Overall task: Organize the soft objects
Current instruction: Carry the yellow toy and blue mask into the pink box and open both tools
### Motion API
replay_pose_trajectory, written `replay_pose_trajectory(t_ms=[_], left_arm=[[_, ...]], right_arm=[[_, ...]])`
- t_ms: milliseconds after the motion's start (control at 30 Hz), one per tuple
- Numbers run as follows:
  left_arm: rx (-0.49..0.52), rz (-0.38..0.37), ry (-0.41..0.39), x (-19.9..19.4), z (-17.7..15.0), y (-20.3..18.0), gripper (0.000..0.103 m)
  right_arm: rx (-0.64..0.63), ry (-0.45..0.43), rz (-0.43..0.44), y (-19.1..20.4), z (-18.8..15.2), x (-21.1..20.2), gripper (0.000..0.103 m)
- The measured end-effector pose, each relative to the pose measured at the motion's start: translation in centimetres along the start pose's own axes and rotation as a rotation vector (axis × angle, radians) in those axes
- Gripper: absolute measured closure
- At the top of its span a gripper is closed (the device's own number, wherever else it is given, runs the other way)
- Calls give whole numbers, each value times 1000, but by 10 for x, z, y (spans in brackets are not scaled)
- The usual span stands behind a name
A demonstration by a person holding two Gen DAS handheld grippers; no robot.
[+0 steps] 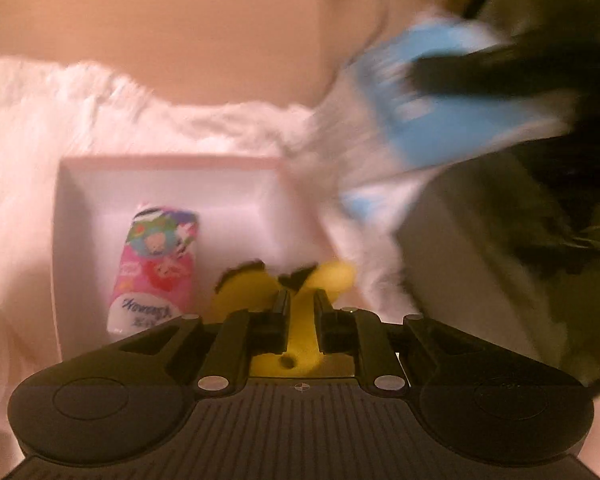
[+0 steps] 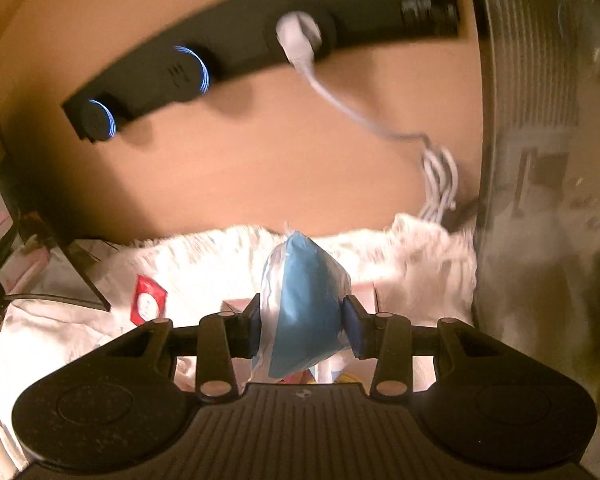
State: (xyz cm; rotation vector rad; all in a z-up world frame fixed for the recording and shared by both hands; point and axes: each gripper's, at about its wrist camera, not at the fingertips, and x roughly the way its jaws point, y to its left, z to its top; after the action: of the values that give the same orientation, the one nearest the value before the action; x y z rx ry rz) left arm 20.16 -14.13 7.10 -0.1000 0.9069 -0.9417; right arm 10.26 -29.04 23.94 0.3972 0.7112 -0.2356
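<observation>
My left gripper (image 1: 301,300) is shut on a yellow soft toy with black markings (image 1: 300,280), held just over the near edge of a pink-rimmed white box (image 1: 168,160). A pink tissue pack with cartoon print (image 1: 156,268) lies inside the box at the left. My right gripper (image 2: 303,320) is shut on a blue and white soft pack (image 2: 304,304), held above the white fluffy cloth (image 2: 204,256). The same blue pack (image 1: 428,108), blurred, shows in the left wrist view at the upper right with the right gripper behind it.
A white fluffy cloth (image 1: 32,128) covers the surface around the box. A black power strip (image 2: 236,48) with a white plug and cable is on the wall. A red and white packet (image 2: 148,300) lies on the cloth. A clear ribbed container (image 2: 540,160) stands at the right.
</observation>
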Motion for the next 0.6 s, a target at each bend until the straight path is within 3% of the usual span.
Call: replay_pose_trajectory(t_ms=[167, 233, 333, 467, 600], left_arm=[[72, 9, -104, -39, -4, -14, 87], [70, 8, -133, -60, -14, -11, 87], [57, 45, -166, -86, -33, 0, 87], [-42, 123, -222, -126, -60, 32, 87], [-142, 218, -272, -173, -86, 67, 87]], right_arm=[[45, -1, 9, 5, 0, 35, 63], [55, 44, -1, 7, -1, 58, 63], [45, 154, -82, 6, -8, 104, 63], [-15, 279, -141, 12, -26, 148, 63], [11, 311, -159, 11, -27, 158, 62]])
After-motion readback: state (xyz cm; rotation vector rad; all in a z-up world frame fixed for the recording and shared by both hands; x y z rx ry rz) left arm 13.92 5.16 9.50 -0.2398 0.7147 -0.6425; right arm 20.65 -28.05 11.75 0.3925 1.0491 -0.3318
